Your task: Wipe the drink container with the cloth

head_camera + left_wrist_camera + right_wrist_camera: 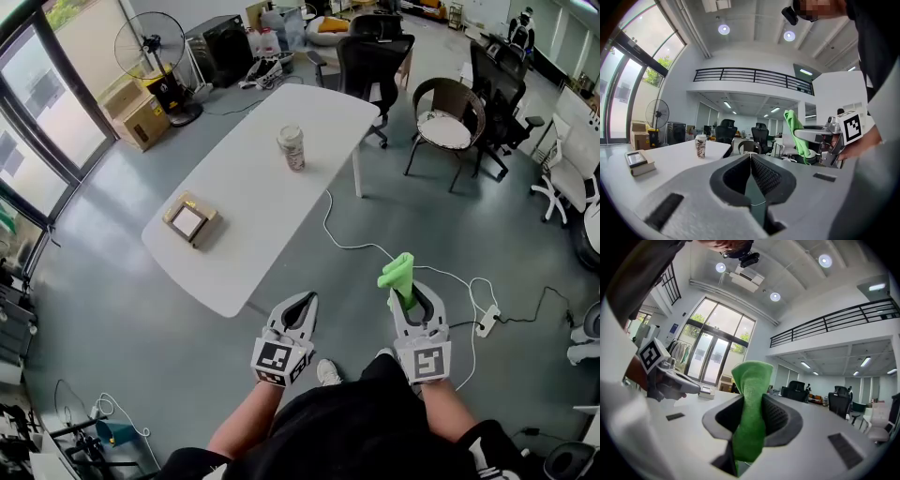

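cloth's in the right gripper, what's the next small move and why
Probably step toward the table and carry the cloth up to the cup: the right gripper is shut on the cloth, but the cup stands far ahead on the table, untouched.

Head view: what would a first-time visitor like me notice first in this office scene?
The bright green cloth stands out, pinched upright in the shut right tool, low in the picture. Beside it the left tool is shut and empty. Farther off, a patterned paper cup stands on the long white table, with a small flat box near the table's closer end.
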Available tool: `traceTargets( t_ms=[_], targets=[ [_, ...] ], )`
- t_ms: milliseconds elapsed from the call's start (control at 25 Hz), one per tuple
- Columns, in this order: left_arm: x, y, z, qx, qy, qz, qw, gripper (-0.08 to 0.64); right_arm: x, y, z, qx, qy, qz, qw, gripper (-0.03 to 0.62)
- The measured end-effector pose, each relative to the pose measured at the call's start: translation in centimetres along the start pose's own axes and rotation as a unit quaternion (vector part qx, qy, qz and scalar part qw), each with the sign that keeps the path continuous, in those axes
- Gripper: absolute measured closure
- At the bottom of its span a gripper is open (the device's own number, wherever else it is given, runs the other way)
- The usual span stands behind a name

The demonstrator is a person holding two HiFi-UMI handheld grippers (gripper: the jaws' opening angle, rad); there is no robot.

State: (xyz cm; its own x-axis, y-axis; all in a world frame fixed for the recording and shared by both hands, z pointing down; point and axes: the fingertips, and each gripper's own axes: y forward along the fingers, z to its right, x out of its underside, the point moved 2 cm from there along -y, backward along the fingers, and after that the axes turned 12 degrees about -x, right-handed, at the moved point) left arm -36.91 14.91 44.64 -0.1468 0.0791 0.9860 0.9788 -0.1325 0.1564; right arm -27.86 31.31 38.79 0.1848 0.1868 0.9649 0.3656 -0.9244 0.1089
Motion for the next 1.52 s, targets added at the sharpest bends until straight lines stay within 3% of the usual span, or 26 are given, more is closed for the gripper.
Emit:
traceTargets(
  t_ms=[320, 600, 840, 1160, 1320, 1520],
  targets=[
    [0.4, 3.1, -1.5, -0.004, -0.004, -0.006, 1.0, 0.546, 1.8, 3.5, 2.5, -0.014, 0.019, -0.01, 1.0, 0.476],
    [-1.2, 10.4, -0.1, -0.013, 0.004, -0.004, 0.9999, 0.546, 3.1, 6.1, 10.2, -0.017, 0.044, 0.015, 0.999, 0.476],
    [-4.0, 17.4, -0.2, -0.052, -0.004, 0.011, 0.9986, 0.546, 3.8, 9.6, 17.2, -0.042, 0.028, 0.015, 0.999, 0.476],
    [-4.3, 23.5, -1.2, -0.121, -0.003, -0.019, 0.9924, 0.546, 4.8, 13.6, 23.4, -0.088, 0.005, 0.027, 0.996, 0.477],
    [-4.5, 25.0, -1.1, -0.154, 0.007, -0.033, 0.9876, 0.546, 5.2, 15.4, 25.2, -0.118, 0.005, 0.03, 0.993, 0.477],
    [-4.3, 26.2, -2.3, -0.185, 0.007, -0.046, 0.9816, 0.546, 5.4, 18.7, 26.0, -0.149, -0.029, 0.039, 0.988, 0.476]
  ],
)
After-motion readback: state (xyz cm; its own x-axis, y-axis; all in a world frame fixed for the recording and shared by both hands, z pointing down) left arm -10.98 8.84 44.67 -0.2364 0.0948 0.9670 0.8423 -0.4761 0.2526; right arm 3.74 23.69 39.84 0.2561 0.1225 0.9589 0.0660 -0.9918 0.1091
